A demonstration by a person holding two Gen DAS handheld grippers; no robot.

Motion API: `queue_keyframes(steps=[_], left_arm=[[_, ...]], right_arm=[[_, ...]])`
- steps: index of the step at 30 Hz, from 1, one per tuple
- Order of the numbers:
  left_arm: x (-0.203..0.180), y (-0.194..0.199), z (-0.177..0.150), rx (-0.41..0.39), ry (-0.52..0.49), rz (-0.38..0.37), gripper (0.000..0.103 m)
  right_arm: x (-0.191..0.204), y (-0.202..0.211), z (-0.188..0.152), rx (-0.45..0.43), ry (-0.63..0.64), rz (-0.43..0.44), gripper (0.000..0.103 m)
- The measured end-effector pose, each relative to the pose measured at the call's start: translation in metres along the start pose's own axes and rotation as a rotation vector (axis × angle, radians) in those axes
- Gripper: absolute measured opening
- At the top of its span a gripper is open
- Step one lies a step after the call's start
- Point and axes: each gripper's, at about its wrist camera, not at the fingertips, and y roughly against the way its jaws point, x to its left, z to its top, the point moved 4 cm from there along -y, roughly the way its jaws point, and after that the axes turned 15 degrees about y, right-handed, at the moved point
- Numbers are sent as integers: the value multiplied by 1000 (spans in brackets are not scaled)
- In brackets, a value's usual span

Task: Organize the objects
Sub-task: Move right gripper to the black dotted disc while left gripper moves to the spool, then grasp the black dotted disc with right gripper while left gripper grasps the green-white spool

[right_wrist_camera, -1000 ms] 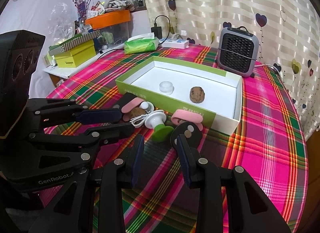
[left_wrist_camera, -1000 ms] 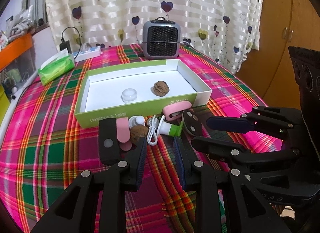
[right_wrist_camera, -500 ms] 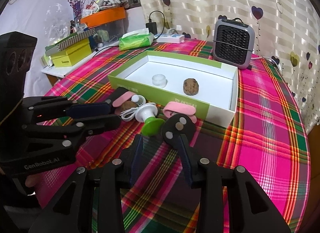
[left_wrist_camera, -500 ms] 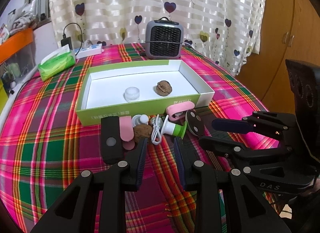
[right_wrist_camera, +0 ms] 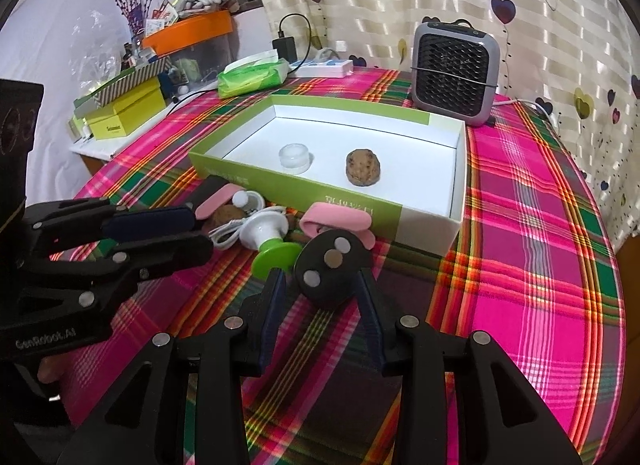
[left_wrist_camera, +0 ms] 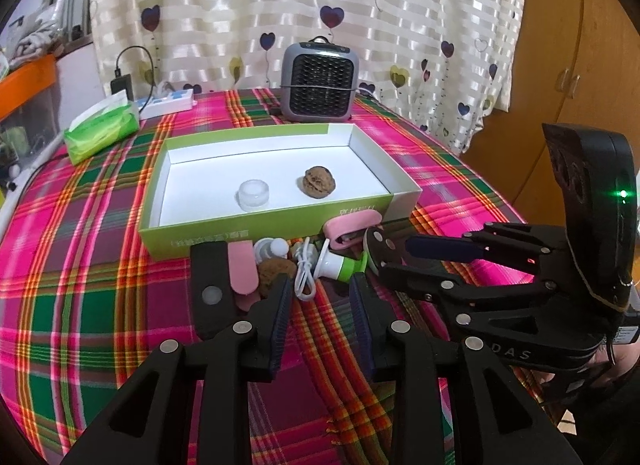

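Note:
A green-and-white box (left_wrist_camera: 276,225) holds a walnut (left_wrist_camera: 318,182) and a small clear jar (left_wrist_camera: 253,194). In front of it lie a black-and-pink flat piece (left_wrist_camera: 212,285), a second walnut (left_wrist_camera: 274,270), a white cable (left_wrist_camera: 305,273), a white-and-green spool (right_wrist_camera: 268,241), a pink clip (right_wrist_camera: 336,219) and a black oval piece (right_wrist_camera: 328,269). My left gripper (left_wrist_camera: 320,297) hovers over the cloth just short of the cable, its jaws opening with nothing between them. My right gripper (right_wrist_camera: 320,289) stands open with the black oval piece between its fingertips; no firm press shows.
A grey heater (left_wrist_camera: 320,85) stands behind the box. A green tissue pack (left_wrist_camera: 100,131) and a power strip (left_wrist_camera: 168,103) sit at the back left. Boxes and an orange-lidded bin (right_wrist_camera: 188,31) crowd a side shelf. The plaid table (right_wrist_camera: 540,265) drops off at right.
My right gripper has shifted so the black oval piece, earlier at its right fingertip, now sits between both fingers. The left jaws have widened slightly.

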Motion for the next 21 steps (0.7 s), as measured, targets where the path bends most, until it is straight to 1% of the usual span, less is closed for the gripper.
queue_keyframes(steps=[8,14,15,16,17,21], left_arm=[[1,-3,2,-3,11,-8,28],[2,-4,4,-2,13,-15,28],[2,-4,5,-2,12,-16,28],[1,-4,5,-2,11,-17,28],[1,-5,5,-2,9,-19,28],[-2,-5,6,-3,-1,-26,28]], right_arm=[[-1,-8,6,9,5,3,38],[-6,-12,8,24,-6,-12,38],[-6,-13,8,24,-7,-11,37],[-6,-12,8,20,-8,-11,31],[-6,-11,8,15,-6,-11,28],[-6,-11,8,14,-6,-10,28]])
